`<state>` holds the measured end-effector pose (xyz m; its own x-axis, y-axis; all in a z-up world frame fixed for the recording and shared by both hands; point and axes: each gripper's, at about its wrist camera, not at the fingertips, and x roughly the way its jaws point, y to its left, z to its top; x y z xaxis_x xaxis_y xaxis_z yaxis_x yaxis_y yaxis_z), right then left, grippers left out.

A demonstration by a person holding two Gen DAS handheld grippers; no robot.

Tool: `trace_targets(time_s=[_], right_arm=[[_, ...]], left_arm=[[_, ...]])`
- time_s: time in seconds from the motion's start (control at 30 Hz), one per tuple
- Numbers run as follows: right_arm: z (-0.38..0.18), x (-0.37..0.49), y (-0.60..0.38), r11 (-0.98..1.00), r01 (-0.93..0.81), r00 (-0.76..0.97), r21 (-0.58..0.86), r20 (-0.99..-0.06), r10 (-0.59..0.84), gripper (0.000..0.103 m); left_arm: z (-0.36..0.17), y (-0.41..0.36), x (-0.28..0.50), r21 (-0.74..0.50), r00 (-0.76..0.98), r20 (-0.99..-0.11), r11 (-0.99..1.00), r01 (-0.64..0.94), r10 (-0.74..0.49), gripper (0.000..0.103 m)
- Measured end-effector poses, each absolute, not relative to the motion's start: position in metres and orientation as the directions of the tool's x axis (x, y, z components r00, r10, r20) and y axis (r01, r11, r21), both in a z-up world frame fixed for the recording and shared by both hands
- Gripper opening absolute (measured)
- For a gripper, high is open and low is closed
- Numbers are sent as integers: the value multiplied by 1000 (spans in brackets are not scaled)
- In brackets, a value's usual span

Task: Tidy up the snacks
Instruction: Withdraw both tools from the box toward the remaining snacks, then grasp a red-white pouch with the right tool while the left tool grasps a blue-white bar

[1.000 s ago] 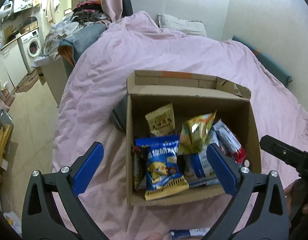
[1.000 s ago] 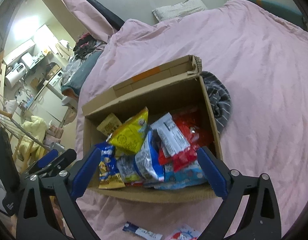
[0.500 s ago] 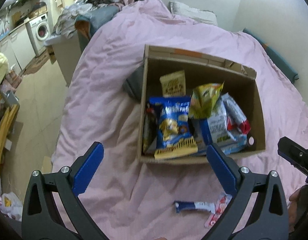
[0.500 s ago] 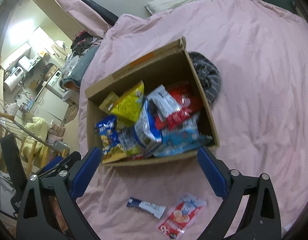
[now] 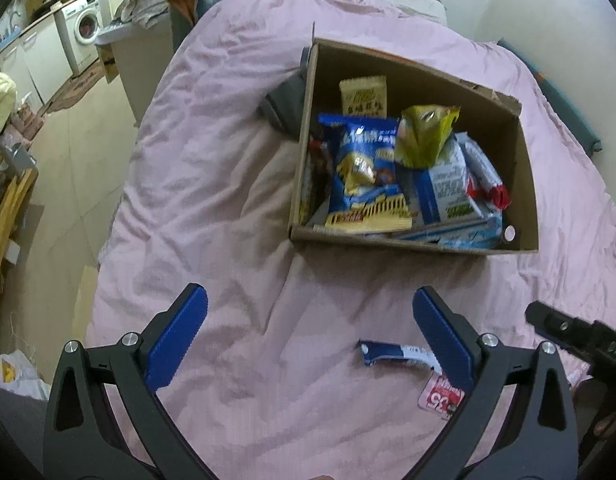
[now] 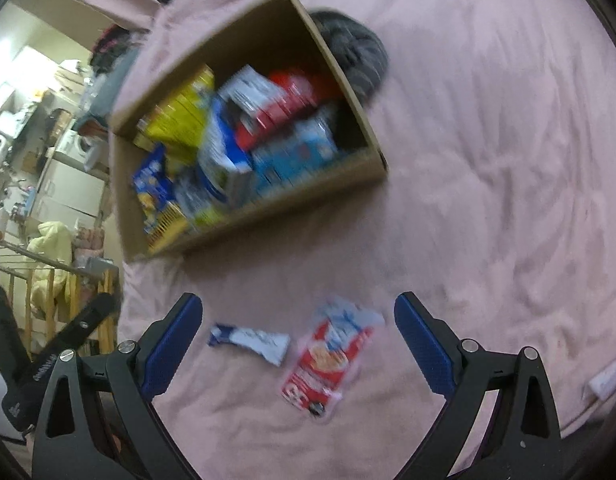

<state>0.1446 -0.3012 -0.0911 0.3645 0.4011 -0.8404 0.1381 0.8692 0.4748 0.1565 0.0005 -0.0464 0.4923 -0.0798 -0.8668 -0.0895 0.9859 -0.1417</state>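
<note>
Brown box, pink bedcover, blue-white wrapper, red-white packet.

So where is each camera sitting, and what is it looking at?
Left wrist: sits on the left gripper, looks down at the bed and cardboard box; both open fingers show.
Right wrist: sits on the right gripper, over the red snack packet; open fingers show.
Shared: the box, the blue-and-white wrapper, and each sees the other gripper.

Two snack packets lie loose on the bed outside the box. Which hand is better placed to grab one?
Probably the right gripper: open, with the red packet and blue-and-white bar between its fingers. In the left gripper's view both lie off toward its right finger.
</note>
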Motion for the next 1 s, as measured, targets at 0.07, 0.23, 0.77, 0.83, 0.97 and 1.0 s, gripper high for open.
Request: trace_targets(time_s=[0.07, 0.23, 0.77, 0.83, 0.97, 1.0], right_arm=[[-105, 143, -305, 853, 170, 313, 494, -848, 428, 99], [-132, 142, -300, 865, 203, 189, 458, -886, 425, 97], [-164, 142, -254, 988, 17, 109, 154, -983, 151, 44], [-156, 138, -262, 981, 18, 133, 193, -973, 189, 31], [-134, 128, -283, 959, 44, 213, 281, -940, 266, 10], [-129, 126, -290, 954, 44, 230, 296, -933, 278, 9]], left_arm=[[-50, 2, 154, -154, 481, -872, 983, -97, -89, 102], [-56, 2, 151, -159, 459, -883, 983, -95, -99, 102], [-70, -6, 156, -165, 397, -910, 983, -83, -119, 102], [-76, -8, 158, -183, 370, -918, 980, -81, -141, 101], [-90, -19, 163, -217, 295, -936, 974, -61, -191, 101], [-93, -23, 162, -219, 282, -939, 974, -54, -195, 101]])
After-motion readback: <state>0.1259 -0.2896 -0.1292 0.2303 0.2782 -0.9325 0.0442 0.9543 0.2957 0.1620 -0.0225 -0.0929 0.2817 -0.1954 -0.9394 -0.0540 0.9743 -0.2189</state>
